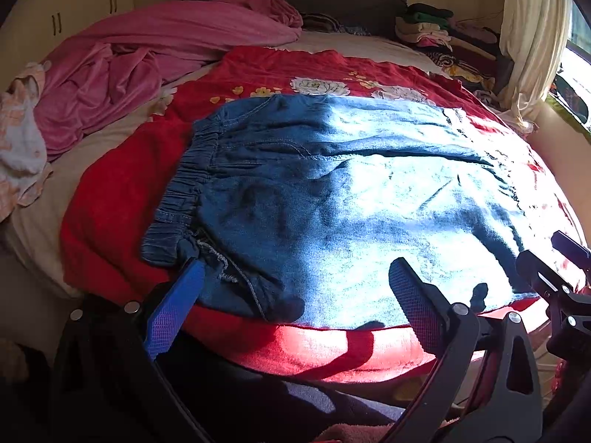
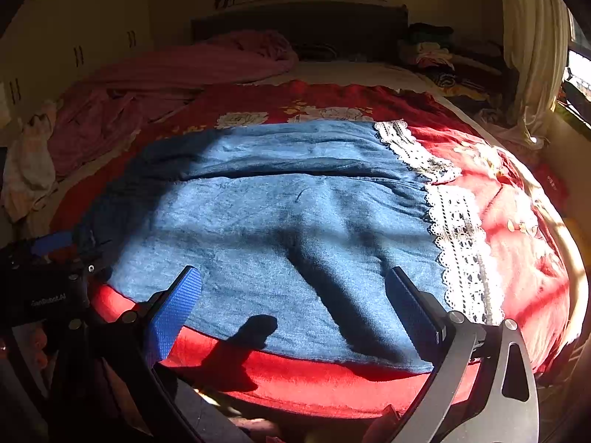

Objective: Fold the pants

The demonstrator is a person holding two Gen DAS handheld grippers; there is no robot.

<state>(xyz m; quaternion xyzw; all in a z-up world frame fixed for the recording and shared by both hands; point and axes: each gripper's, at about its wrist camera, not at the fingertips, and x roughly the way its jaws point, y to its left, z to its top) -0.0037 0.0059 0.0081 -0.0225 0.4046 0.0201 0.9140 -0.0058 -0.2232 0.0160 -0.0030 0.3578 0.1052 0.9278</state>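
Blue denim pants (image 1: pixel 332 192) lie flat across a red floral blanket (image 1: pixel 122 192) on the bed. The elastic waistband (image 1: pixel 184 184) is at the left, and white lace cuffs (image 2: pixel 454 221) are at the right. My left gripper (image 1: pixel 295 280) is open and empty, hovering over the near edge of the pants by the waistband corner. My right gripper (image 2: pixel 293 288) is open and empty over the near edge of the pants (image 2: pixel 280 229), left of the lace cuffs. Each gripper shows at the edge of the other's view.
A rumpled pink blanket (image 1: pixel 155 51) and a pale garment (image 1: pixel 22 140) lie at the left of the bed. Folded clothes (image 1: pixel 432 26) are stacked at the far right by the headboard. A curtain (image 1: pixel 532 37) and window are at the right.
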